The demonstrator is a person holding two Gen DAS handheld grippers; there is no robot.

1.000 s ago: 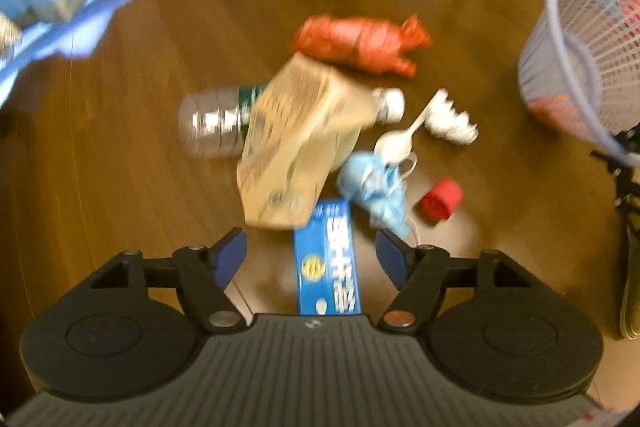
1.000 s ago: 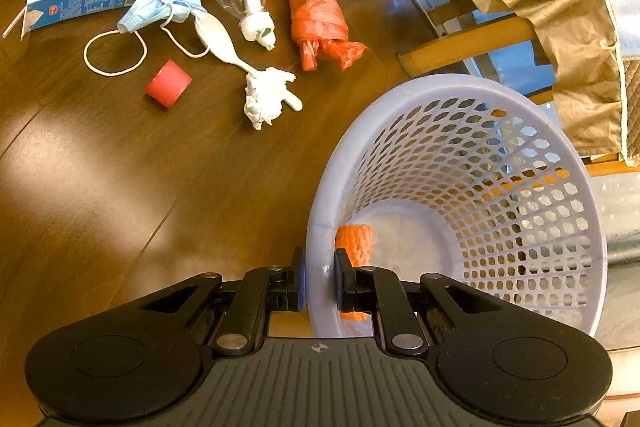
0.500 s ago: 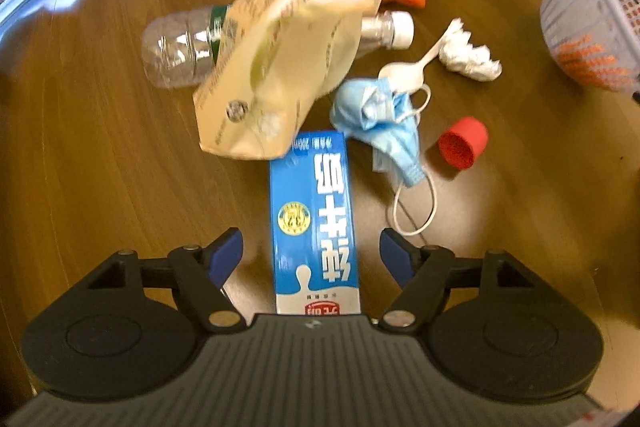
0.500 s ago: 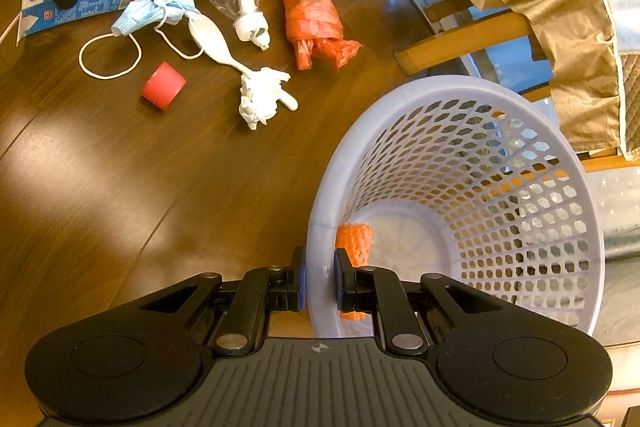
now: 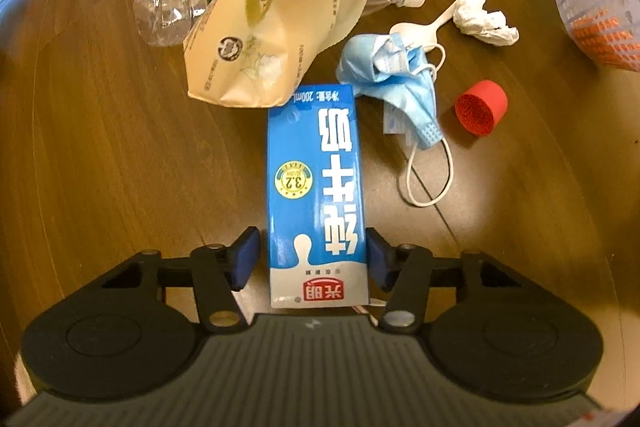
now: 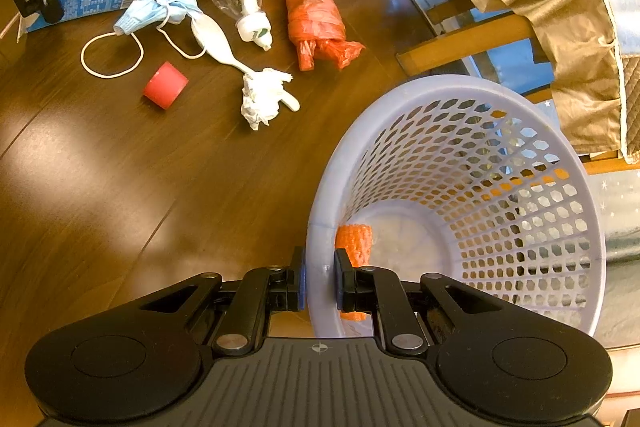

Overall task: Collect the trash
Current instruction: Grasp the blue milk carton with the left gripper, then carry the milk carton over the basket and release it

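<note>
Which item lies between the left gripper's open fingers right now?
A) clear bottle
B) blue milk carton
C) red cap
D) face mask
B: the blue milk carton lies flat with its near end between the left gripper's spread fingers, a gap still showing on one side.

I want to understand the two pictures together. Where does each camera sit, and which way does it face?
Left wrist view: on the left gripper, facing down at the floor; its open fingers straddle the carton, no grip yet.
Right wrist view: on the right gripper, facing down into the bin; its fingers are shut on the bin rim.
Shared: carton, mask, red cap, tissue, bin; the right view also shows the left gripper at top left.
</note>
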